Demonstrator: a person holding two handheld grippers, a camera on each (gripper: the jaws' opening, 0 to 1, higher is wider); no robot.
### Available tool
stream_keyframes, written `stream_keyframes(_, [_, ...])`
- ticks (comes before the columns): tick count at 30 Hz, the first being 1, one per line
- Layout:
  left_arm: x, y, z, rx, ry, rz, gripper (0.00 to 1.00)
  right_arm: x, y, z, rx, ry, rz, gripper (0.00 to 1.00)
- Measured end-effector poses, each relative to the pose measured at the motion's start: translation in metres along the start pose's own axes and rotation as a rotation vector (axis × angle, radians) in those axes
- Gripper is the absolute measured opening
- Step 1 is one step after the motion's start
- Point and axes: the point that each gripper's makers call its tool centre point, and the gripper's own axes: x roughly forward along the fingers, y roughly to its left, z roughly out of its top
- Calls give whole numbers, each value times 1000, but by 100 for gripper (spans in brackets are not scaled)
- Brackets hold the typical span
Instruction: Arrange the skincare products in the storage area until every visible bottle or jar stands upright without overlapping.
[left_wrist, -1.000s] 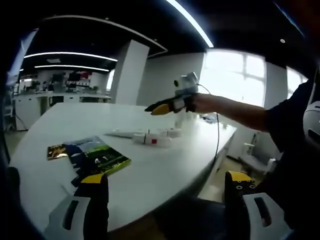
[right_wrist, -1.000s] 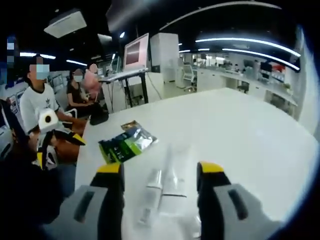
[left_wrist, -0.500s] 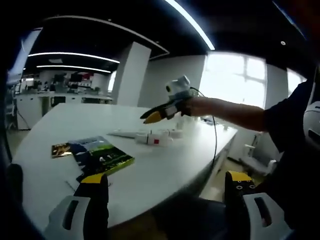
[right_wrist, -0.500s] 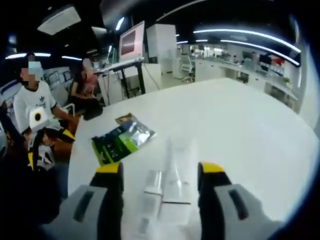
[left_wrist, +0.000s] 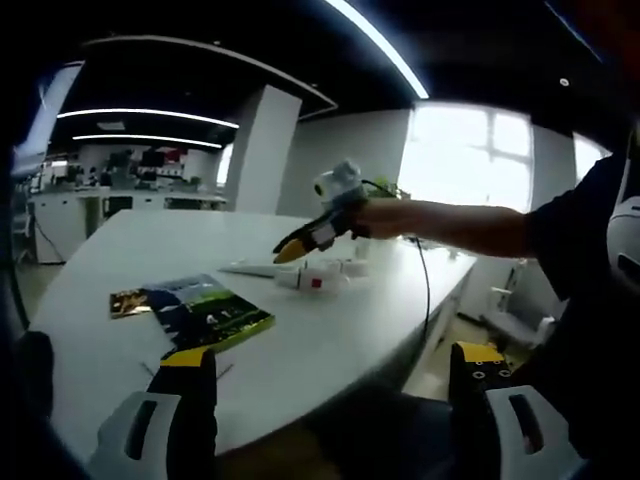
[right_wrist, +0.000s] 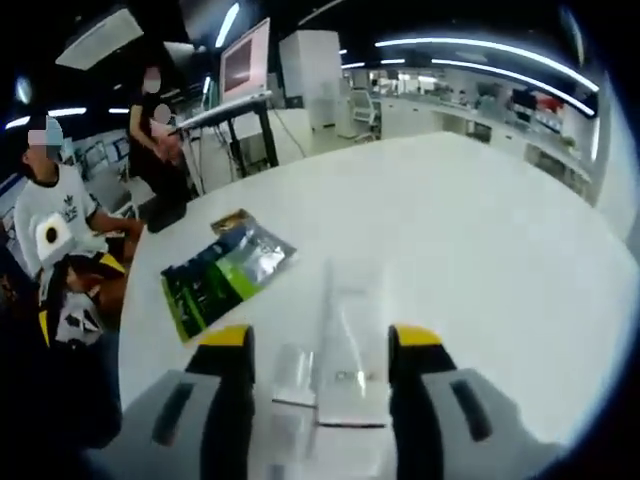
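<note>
Basically nothing's done yet: the white tubes (right_wrist: 345, 345) lie flat mid-frame, with the right gripper (right_wrist: 318, 350) wide open over them, empty, and the left gripper (left_wrist: 330, 375) open and empty too

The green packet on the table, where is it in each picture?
Left gripper view: the green packet lies flat on the white table, left of middle, above the left tool's near jaw.
Right gripper view: the green packet lies left of middle, just beyond the right tool.
Shared landmark: the white tubes lying beside the packet on the table.
</note>
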Motion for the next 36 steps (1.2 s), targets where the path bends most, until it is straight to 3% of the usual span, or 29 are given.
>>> stream_keyframes(20, [-8, 6, -5, -16, 1, 9, 99, 17, -11, -4, 21, 43, -53, 52])
stream_keyframes(36, [-9, 9, -7, -30, -3, 4, 99, 31, -22, -4, -34, 114, -80, 50])
